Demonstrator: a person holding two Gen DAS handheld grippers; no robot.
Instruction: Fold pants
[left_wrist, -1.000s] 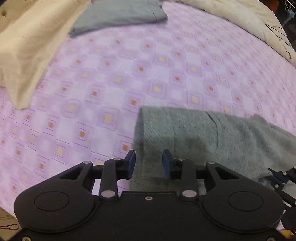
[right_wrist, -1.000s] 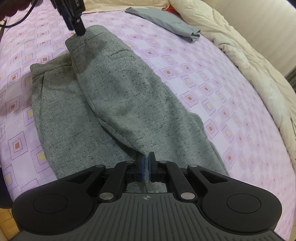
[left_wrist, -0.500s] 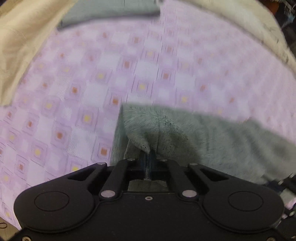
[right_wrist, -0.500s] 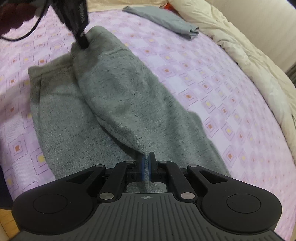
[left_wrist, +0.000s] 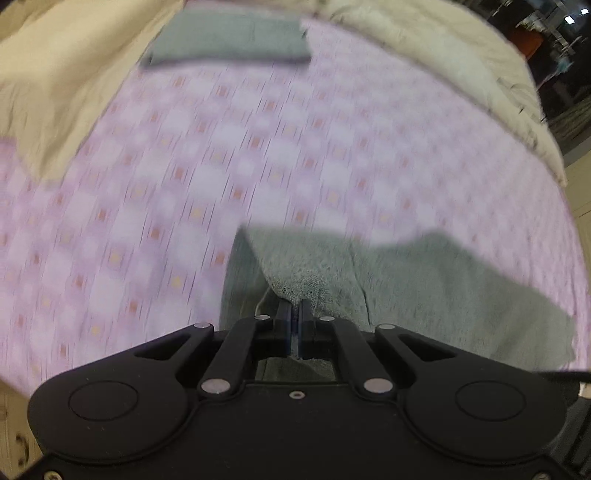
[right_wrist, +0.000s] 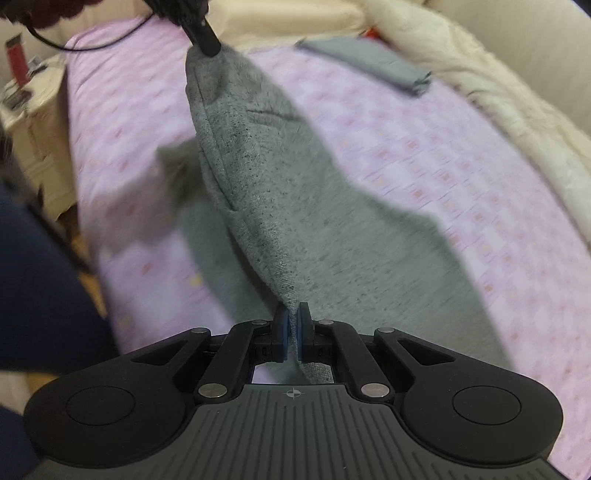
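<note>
Both tongs, left (left_wrist: 294, 325) and right (right_wrist: 292, 332), are clamped on the grey pants (right_wrist: 266, 192), which are stretched lengthwise between them above the purple bed (right_wrist: 424, 155), the waist end being held by the left.

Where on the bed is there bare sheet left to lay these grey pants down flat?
Bare purple sheet runs between the grey pants, the folded blue-grey garment and the cream duvet. The far end, with garment and duvet, is crowded.
</note>
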